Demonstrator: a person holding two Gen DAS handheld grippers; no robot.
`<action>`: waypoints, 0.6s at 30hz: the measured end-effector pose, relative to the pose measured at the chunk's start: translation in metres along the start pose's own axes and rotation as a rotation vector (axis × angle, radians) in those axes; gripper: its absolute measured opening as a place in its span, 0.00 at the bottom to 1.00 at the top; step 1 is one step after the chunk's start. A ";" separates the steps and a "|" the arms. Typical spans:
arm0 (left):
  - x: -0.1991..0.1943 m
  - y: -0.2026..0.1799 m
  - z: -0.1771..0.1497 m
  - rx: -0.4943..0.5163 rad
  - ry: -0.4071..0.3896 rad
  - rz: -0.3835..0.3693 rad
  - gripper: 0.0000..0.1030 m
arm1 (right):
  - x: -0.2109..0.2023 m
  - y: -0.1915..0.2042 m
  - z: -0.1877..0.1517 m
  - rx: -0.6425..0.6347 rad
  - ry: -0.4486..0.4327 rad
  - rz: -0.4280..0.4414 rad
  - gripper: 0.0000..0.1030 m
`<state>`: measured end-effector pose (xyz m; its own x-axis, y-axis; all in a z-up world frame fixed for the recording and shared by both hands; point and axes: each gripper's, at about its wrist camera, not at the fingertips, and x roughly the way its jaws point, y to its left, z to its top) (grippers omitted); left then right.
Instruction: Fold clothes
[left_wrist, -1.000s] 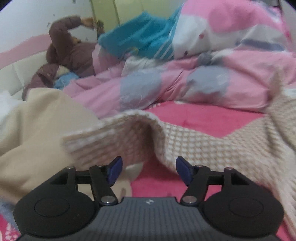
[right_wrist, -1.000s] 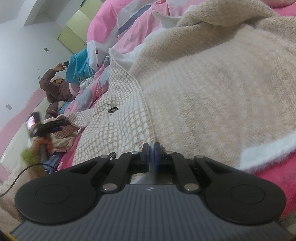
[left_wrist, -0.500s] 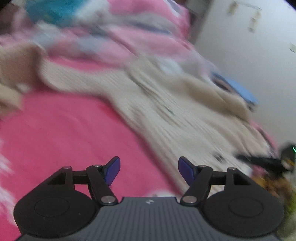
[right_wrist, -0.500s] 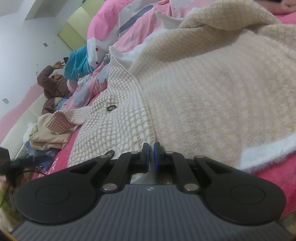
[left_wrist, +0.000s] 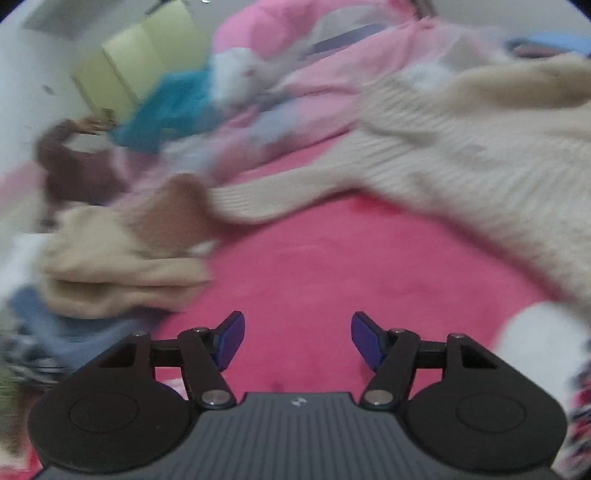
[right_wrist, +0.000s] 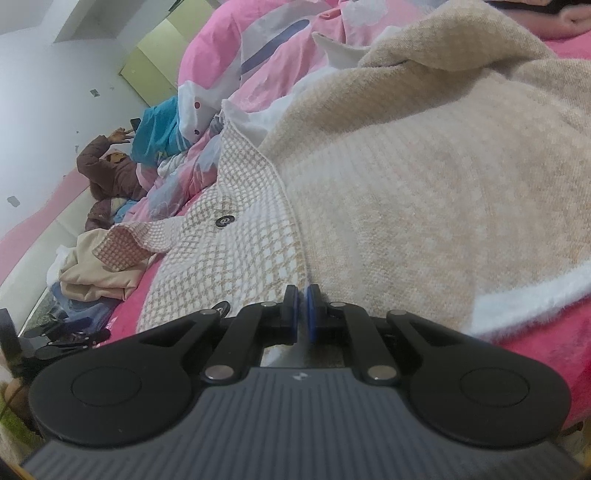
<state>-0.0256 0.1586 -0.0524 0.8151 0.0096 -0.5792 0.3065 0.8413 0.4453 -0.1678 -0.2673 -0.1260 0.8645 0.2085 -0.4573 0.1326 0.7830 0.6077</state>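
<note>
Right wrist view alone shows the button (right_wrist: 224, 221) on the beige cardigan (right_wrist: 424, 206), which lies spread on the pink bed sheet (left_wrist: 332, 266); right gripper (right_wrist: 301, 314) clamped on the cardigan's hem. Left view is blurred: left gripper (left_wrist: 297, 338) over bare sheet beside the cardigan, jaws closing on nothing. It swung away from the sleeve it faced earlier, pointing downward; the sleeve probably lies slack

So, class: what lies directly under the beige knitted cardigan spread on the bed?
Under the beige knitted cardigan a bright pink bedsheet shows at its edges, and the pink patterned duvet lies bunched behind it. Whatever is beneath its middle is covered.
</note>
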 end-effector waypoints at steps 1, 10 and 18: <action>-0.002 0.008 0.000 -0.040 -0.001 0.002 0.63 | 0.000 0.000 0.000 0.000 0.001 0.002 0.04; -0.019 0.035 0.001 -0.533 -0.022 -0.446 0.63 | -0.002 0.002 0.002 -0.023 0.013 -0.006 0.07; 0.017 -0.004 -0.028 -0.823 0.176 -0.972 0.62 | 0.001 0.013 0.001 -0.085 0.028 -0.055 0.08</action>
<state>-0.0269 0.1708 -0.0827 0.3338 -0.7745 -0.5373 0.2919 0.6269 -0.7223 -0.1647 -0.2569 -0.1179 0.8428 0.1794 -0.5074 0.1370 0.8402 0.5246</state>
